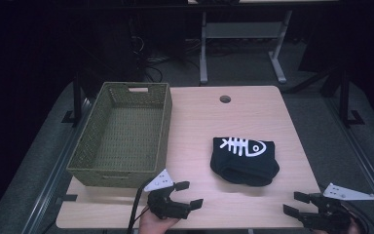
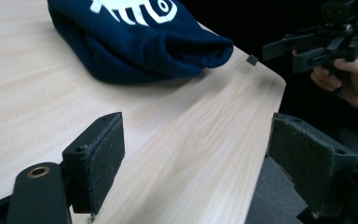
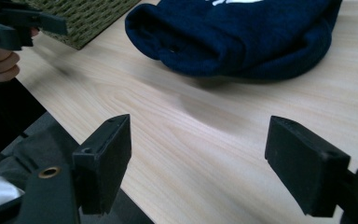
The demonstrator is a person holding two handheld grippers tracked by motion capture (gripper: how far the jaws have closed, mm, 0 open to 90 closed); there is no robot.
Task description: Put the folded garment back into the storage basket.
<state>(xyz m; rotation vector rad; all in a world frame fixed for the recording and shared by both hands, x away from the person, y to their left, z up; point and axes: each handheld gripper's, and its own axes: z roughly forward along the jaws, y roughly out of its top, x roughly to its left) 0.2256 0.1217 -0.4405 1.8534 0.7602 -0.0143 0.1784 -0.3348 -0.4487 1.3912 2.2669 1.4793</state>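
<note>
A folded dark blue garment (image 1: 245, 160) with a white fish-skeleton print lies on the wooden table (image 1: 199, 122), right of centre; it is also near the top in the left gripper view (image 2: 140, 42) and the right gripper view (image 3: 242, 37). My left gripper (image 1: 188, 193) is open at the table's front edge, left of the garment, with nothing between its pads (image 2: 103, 158). My right gripper (image 1: 296, 204) is open at the front right corner, its pads (image 3: 106, 158) bare. Both point toward the garment from a short distance.
An olive woven basket (image 1: 122, 134) stands on the table's left half, with nothing inside it. A round cable hole (image 1: 225, 99) sits near the far edge. Metal desk legs (image 1: 203, 44) and cables stand on the dark floor beyond.
</note>
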